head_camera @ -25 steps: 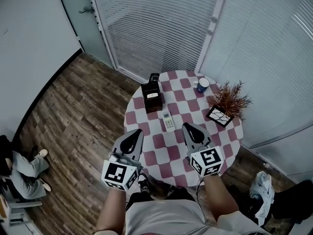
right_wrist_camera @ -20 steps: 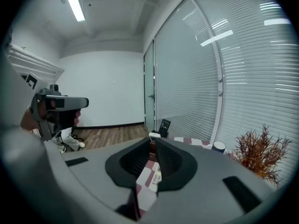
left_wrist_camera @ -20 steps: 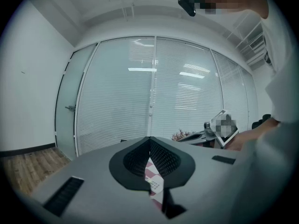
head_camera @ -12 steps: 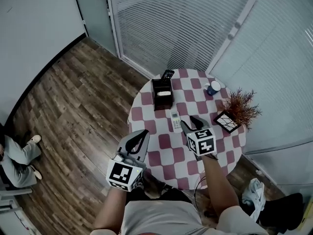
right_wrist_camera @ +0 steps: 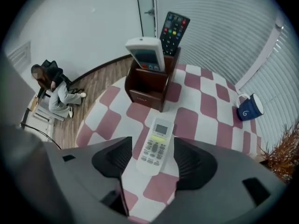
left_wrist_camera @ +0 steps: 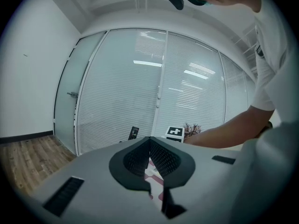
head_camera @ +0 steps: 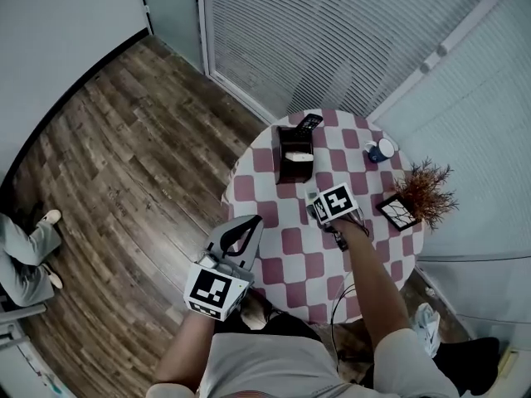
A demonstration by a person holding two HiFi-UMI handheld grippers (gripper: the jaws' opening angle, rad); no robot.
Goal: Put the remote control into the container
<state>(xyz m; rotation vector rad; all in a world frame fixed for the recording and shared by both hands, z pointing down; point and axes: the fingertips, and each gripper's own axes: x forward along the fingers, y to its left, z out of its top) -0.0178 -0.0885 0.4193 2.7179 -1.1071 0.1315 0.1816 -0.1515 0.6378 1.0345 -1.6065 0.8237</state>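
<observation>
A white remote control [right_wrist_camera: 155, 143] lies flat on the pink-and-white checkered table [right_wrist_camera: 205, 97]. My right gripper [right_wrist_camera: 154, 154] is lowered over it with its jaws opening, one on each side of the remote, and the pads do not press on it. In the head view its marker cube [head_camera: 334, 203] covers most of the remote. Beyond stands the dark wooden container [right_wrist_camera: 152, 85] [head_camera: 295, 154], holding another white remote [right_wrist_camera: 145, 54] and a black remote [right_wrist_camera: 174, 31] upright. My left gripper [head_camera: 249, 225] [left_wrist_camera: 149, 141] hangs shut and empty at the table's near-left edge.
A blue mug [right_wrist_camera: 249, 108] [head_camera: 382, 150] stands at the far right of the round table. A dried plant [head_camera: 427, 191] and a small framed picture [head_camera: 399, 212] sit at the right edge. A person [right_wrist_camera: 53, 90] sits on the wooden floor's far left.
My right gripper has reached forward across the table to the white remote, and its jaws have gone from shut to wide apart. The left gripper has stayed by the table's edge.
</observation>
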